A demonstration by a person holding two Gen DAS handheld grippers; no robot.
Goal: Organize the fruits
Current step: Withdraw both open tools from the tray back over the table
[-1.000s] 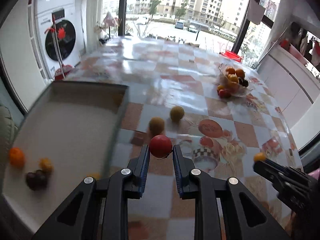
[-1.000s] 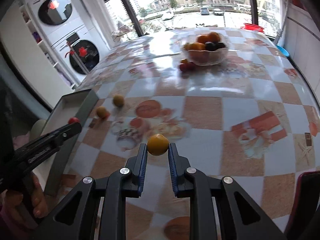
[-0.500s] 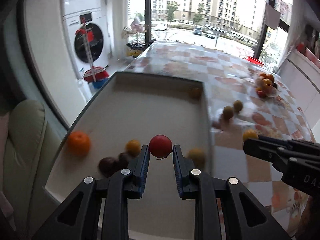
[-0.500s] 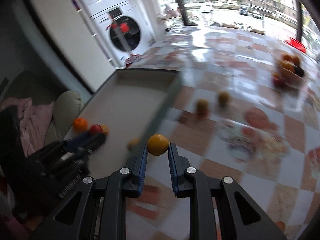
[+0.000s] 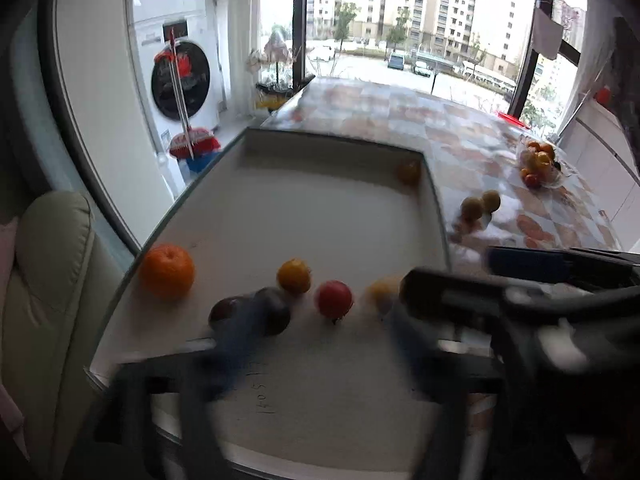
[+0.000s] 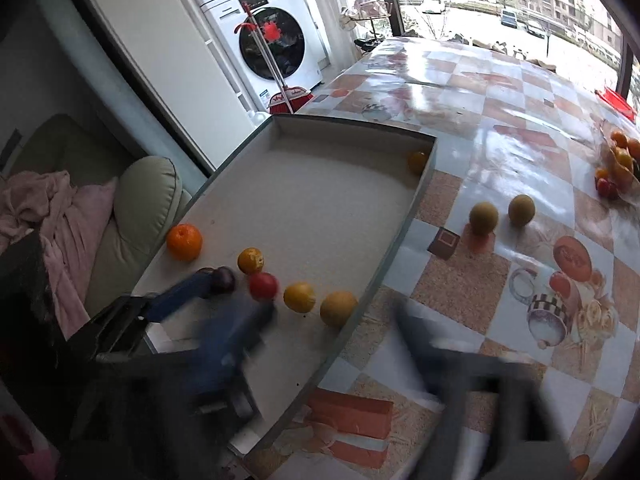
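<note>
The shallow grey tray holds seven fruits. Along its near side lie one large orange, a dark plum (the left wrist view shows two dark plums side by side there), a small orange fruit, one red tomato, a yellow-orange fruit and a larger yellow fruit right against the tray's right wall. One more orange fruit sits alone in the far right corner.

On the checked tablecloth, just beside the tray, stand two brownish-yellow fruits close together. Farther off, a glass bowl holds a heap of orange and red fruits too small to count.

The left gripper is heavily blurred; its fingers stand wide apart with nothing between them, and the red tomato lies on the tray floor just beyond. The right gripper is also smeared, its fingers spread wide and empty, one over the tray, the other over the cloth. The two grippers are close, the right one crossing in front of the tray's near right corner in the left wrist view.

Behind the table stand a washing machine and a red broom; a pale cushion with a pink cloth lies beside the tray.
</note>
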